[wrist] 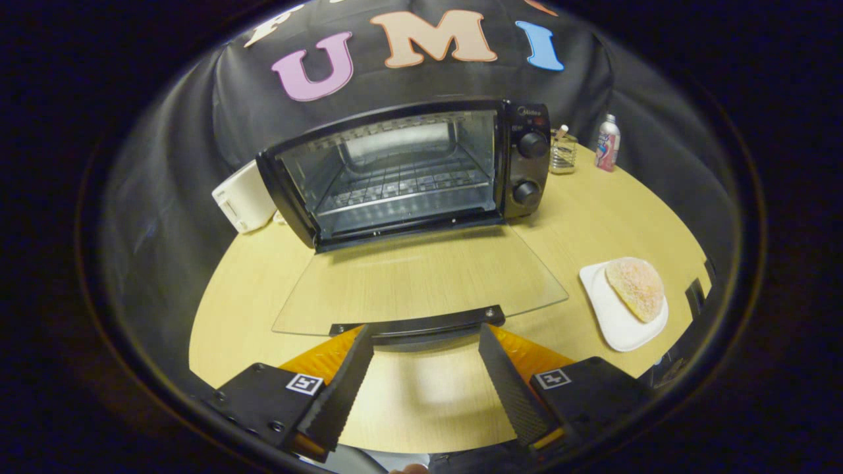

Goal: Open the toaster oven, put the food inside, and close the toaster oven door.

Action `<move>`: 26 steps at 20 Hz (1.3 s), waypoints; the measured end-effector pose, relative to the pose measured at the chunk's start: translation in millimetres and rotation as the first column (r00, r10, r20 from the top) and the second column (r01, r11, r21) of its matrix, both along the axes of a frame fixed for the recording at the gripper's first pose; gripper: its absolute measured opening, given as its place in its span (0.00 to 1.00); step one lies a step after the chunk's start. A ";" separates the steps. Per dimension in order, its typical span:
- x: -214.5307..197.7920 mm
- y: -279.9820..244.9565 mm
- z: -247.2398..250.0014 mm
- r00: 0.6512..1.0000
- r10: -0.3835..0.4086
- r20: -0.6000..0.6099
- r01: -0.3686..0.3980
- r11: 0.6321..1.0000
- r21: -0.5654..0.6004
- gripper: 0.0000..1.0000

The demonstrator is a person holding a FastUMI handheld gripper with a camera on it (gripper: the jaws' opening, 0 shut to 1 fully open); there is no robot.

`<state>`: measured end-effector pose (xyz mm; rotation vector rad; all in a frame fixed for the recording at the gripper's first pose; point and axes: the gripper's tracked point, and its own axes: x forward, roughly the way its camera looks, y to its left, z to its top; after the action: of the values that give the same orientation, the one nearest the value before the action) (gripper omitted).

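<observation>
A black toaster oven (421,164) stands at the back of the wooden table (593,217) with its glass door (421,280) folded down flat toward me. Inside it a wire rack (402,181) is bare. The door's dark handle (418,324) lies just ahead of my fingertips. My gripper (427,334) is open, its fingers spread wide with only table top between them. To the right of the fingers a round sugared flat bread (636,286) rests on a white plate (609,316).
A white toaster (245,196) sits left of the oven, partly behind it. Right of the oven at the back stand a small glass jar (563,153) and a bottle (607,142). Black cloth walls ring the table.
</observation>
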<state>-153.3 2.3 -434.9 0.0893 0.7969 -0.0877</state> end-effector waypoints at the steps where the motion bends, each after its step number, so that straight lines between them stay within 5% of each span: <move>1: -0.9 -1.3 -6.2 1.000 -0.003 -0.017 0.003 1.000 -0.015 1.00; 6: 14.8 -1.7 -1.7 1.000 0.008 -0.004 -0.008 0.995 -0.103 1.00; 16: 15.2 -4.1 -3.3 1.000 -0.018 -0.021 0.015 0.995 -0.101 1.00; 22: 40.8 -24.3 36.2 0.997 0.008 0.073 0.005 0.983 -0.183 1.00; 26: 57.3 -67.1 66.5 0.991 -0.042 0.130 0.074 0.963 -0.260 1.00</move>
<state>-96.0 -64.7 -368.3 -0.1343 0.6529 -0.2415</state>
